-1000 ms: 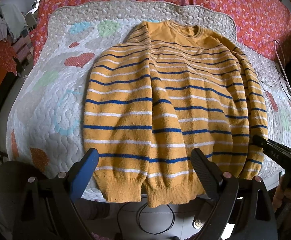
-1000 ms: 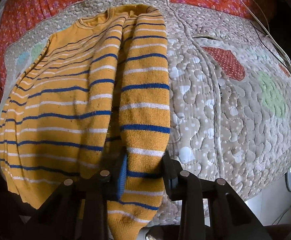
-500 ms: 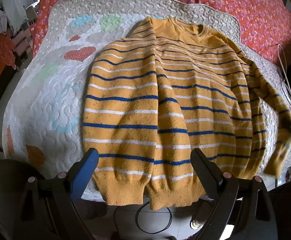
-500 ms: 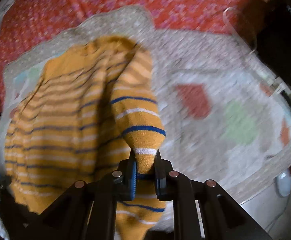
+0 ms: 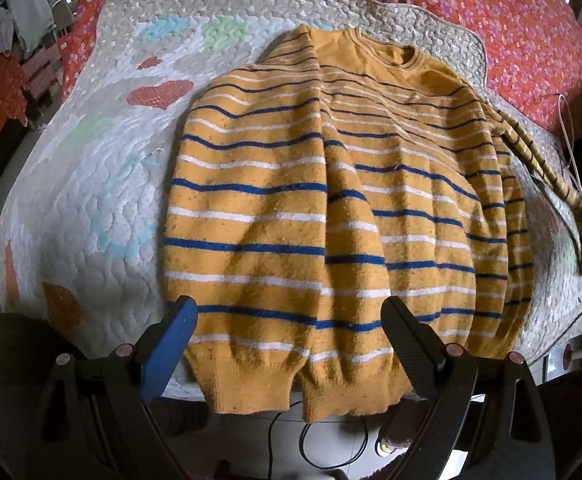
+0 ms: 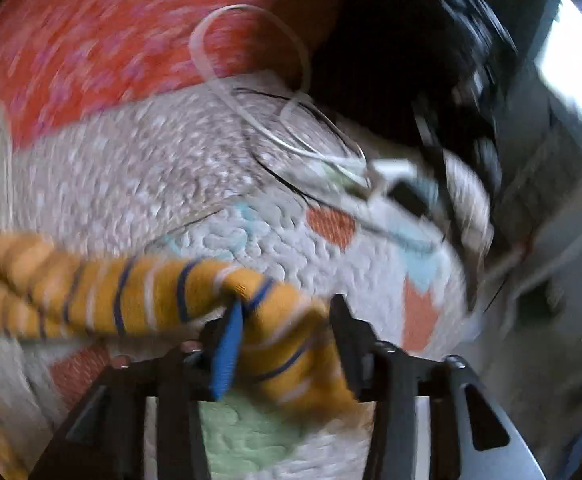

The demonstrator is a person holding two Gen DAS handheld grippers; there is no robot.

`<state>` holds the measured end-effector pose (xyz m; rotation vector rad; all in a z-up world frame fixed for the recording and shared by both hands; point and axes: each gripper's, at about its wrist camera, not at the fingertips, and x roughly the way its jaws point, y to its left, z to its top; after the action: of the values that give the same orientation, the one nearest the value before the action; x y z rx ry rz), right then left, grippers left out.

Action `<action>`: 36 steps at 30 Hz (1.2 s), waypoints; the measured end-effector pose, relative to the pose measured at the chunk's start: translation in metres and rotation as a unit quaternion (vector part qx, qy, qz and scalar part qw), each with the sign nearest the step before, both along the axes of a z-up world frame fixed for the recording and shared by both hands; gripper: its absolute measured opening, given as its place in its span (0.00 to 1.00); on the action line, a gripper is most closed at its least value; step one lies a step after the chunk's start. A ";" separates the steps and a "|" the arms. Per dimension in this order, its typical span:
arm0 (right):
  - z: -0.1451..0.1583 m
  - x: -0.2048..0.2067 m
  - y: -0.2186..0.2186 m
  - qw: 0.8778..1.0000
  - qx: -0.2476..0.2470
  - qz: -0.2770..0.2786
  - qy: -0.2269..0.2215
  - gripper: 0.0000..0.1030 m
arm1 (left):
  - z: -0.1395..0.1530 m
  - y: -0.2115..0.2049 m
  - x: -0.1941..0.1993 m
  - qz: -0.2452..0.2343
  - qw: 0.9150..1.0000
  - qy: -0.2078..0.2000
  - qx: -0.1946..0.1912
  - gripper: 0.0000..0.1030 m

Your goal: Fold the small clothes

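Observation:
A mustard-yellow sweater (image 5: 331, 208) with blue and white stripes lies face up on a quilted pad (image 5: 91, 184), one sleeve folded across its front. My left gripper (image 5: 289, 332) is open and empty just above the sweater's hem. The other sleeve (image 5: 543, 164) is stretched out to the right, off the body. In the right wrist view that sleeve (image 6: 139, 296) runs in from the left, and its cuff end (image 6: 291, 344) sits between the fingers of my right gripper (image 6: 287, 320), which stand parted around it. The view is motion-blurred.
The pad lies on a red flowered bedspread (image 5: 491, 4). White and black cables (image 6: 291, 128) lie on the pad's right side near a dark object (image 6: 411, 60). A cable (image 5: 315, 444) hangs below the bed's near edge. Clothes (image 5: 15, 16) hang at far left.
My right gripper has pulled the sleeve off the sweater's side and out to the right, swinging to face the cables. Its fingers stand wider apart than before. My left gripper has not moved.

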<state>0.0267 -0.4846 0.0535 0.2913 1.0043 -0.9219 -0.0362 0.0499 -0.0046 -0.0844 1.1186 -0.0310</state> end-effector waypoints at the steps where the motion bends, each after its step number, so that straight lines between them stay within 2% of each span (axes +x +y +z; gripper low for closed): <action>1: 0.001 -0.008 -0.002 1.000 0.006 -0.007 -0.019 0.49 | -0.001 0.000 0.001 0.000 1.000 0.002 -0.002 0.90; 3: 0.003 -0.019 -0.003 0.997 0.037 -0.002 -0.067 0.49 | -0.003 -0.002 0.003 -0.004 1.000 0.006 -0.008 0.90; 7: 0.005 -0.026 -0.005 0.981 0.129 0.026 -0.145 0.49 | -0.001 -0.014 0.002 -0.027 1.000 0.003 -0.009 0.90; 9: 0.008 -0.035 -0.015 0.975 0.144 0.020 -0.166 0.49 | 0.001 -0.021 0.003 -0.039 0.999 0.003 -0.009 0.90; 13: -0.003 -0.079 -0.056 0.964 0.175 -0.045 -0.197 0.51 | 0.006 -0.030 0.005 -0.054 0.999 -0.001 -0.010 0.90; 15: -0.013 -0.103 -0.071 0.951 0.207 -0.072 -0.216 0.51 | 0.003 -0.034 0.009 -0.056 0.998 0.006 -0.016 0.90; 19: -0.024 -0.135 -0.075 0.927 0.265 -0.062 -0.258 0.52 | -0.005 -0.049 0.015 -0.067 0.997 0.021 -0.021 0.90; 20: -0.025 -0.136 -0.073 0.925 0.273 -0.054 -0.260 0.52 | -0.008 -0.055 0.016 -0.073 0.997 0.025 -0.018 0.90; 24: -0.037 -0.123 -0.059 0.931 0.287 -0.026 -0.222 0.52 | -0.019 -0.077 0.015 -0.099 0.994 0.042 -0.005 0.90; 27: -0.044 -0.102 -0.065 0.945 0.252 -0.034 -0.205 0.52 | -0.022 -0.087 0.012 -0.112 0.993 0.045 0.005 0.90; 28: -0.042 -0.094 -0.069 0.943 0.252 -0.029 -0.214 0.41 | -0.022 -0.089 0.012 -0.114 0.992 0.045 0.009 0.90; 29: -0.040 -0.088 -0.072 0.941 0.259 -0.022 -0.217 0.05 | -0.022 -0.089 0.011 -0.115 0.992 0.045 0.012 0.90; 30: -0.036 -0.081 -0.074 0.942 0.257 -0.021 -0.213 0.03 | -0.021 -0.089 0.010 -0.116 0.992 0.045 0.014 0.90; 33: -0.004 -0.069 -0.085 0.952 0.195 -0.027 -0.235 0.03 | -0.019 -0.088 0.010 -0.112 0.992 0.045 0.024 0.90; 36: 0.025 -0.060 -0.095 0.964 0.099 -0.063 -0.238 0.01 | -0.019 -0.085 0.013 -0.106 0.993 0.049 0.032 0.90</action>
<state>-0.0332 -0.5796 0.0781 0.7174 0.6352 -0.8119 -0.0236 -0.0355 -0.0241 0.0916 1.2216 -0.1812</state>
